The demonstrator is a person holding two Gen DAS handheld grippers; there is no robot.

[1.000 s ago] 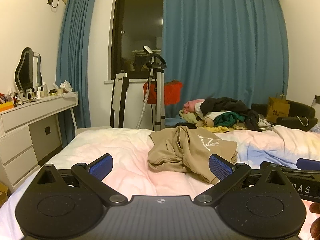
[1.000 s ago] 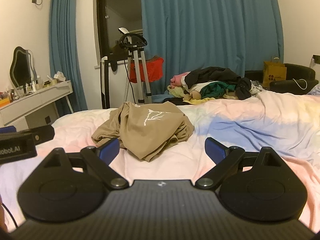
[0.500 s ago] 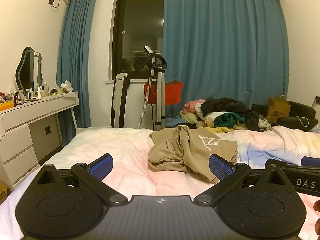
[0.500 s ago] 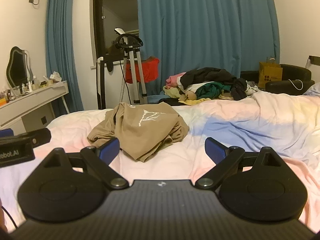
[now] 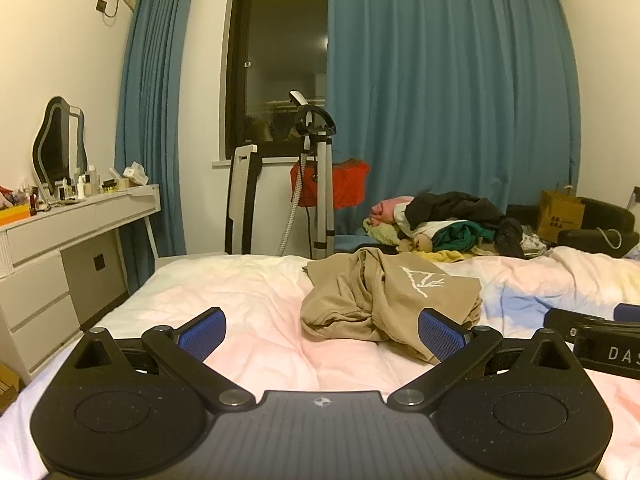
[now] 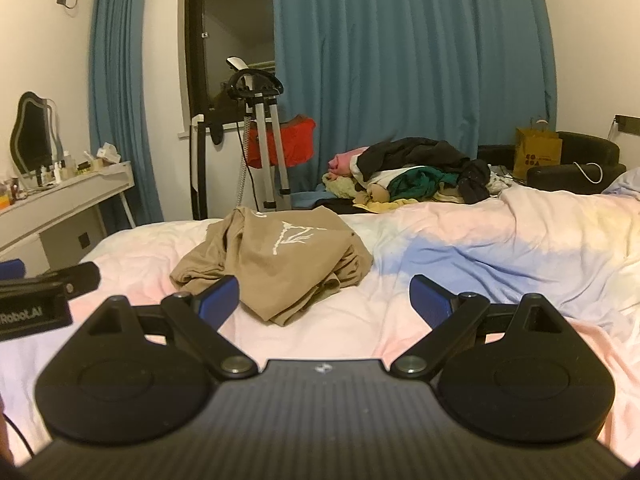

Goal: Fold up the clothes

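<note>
A crumpled tan shirt (image 5: 388, 300) lies on the bed (image 5: 248, 292). Both grippers, left (image 5: 322, 330) and right (image 6: 324, 300), hover near it, fingers apart, empty. Next: reach and grasp an edge.

right gripper (image 6: 324, 300) edged forward, tan shirt (image 6: 276, 264) nearer (slightly); fingers unchanged

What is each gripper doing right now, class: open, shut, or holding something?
Left gripper: open, holding nothing, short of the tan garment on the bed.
Right gripper: open, holding nothing.
</note>
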